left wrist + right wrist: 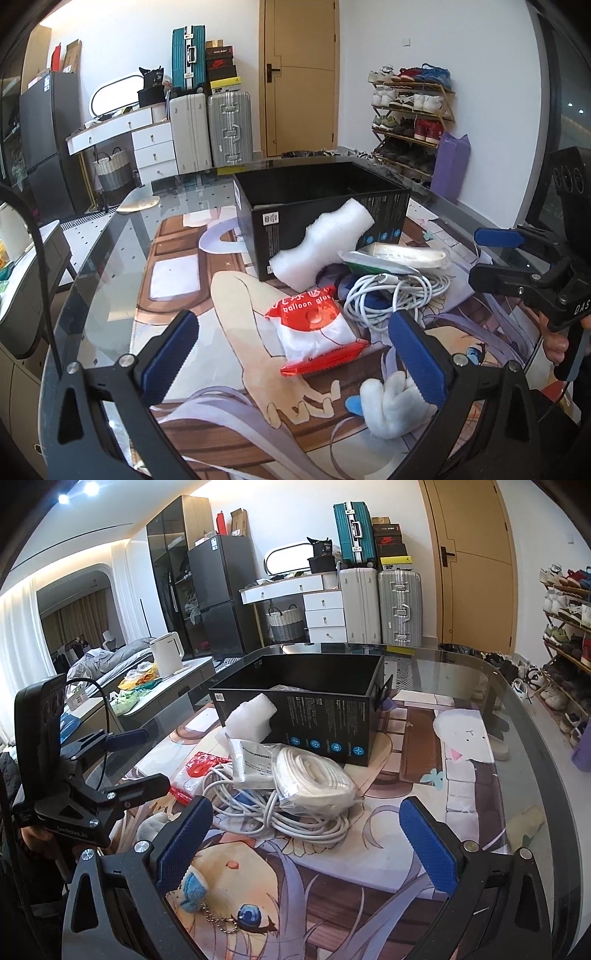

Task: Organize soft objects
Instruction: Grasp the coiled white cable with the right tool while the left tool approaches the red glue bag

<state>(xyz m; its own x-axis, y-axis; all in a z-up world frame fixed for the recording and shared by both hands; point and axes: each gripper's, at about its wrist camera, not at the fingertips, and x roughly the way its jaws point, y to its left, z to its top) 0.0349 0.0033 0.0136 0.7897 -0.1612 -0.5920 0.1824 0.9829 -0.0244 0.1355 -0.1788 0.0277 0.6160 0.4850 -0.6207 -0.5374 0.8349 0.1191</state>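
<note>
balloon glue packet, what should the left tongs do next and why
Probably ease the left tongs forward and down to close on the balloon glue packet. They are open and empty, and the packet lies flat between the pads' line of travel, nearer than the foam block leaning on the black box, which stands open-topped just behind.

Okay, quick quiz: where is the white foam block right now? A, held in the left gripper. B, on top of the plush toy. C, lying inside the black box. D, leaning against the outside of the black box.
D: the white foam block rests tilted against the outer wall of the black box, on the table; both grippers, left gripper and right gripper, are open and hold nothing.
</note>
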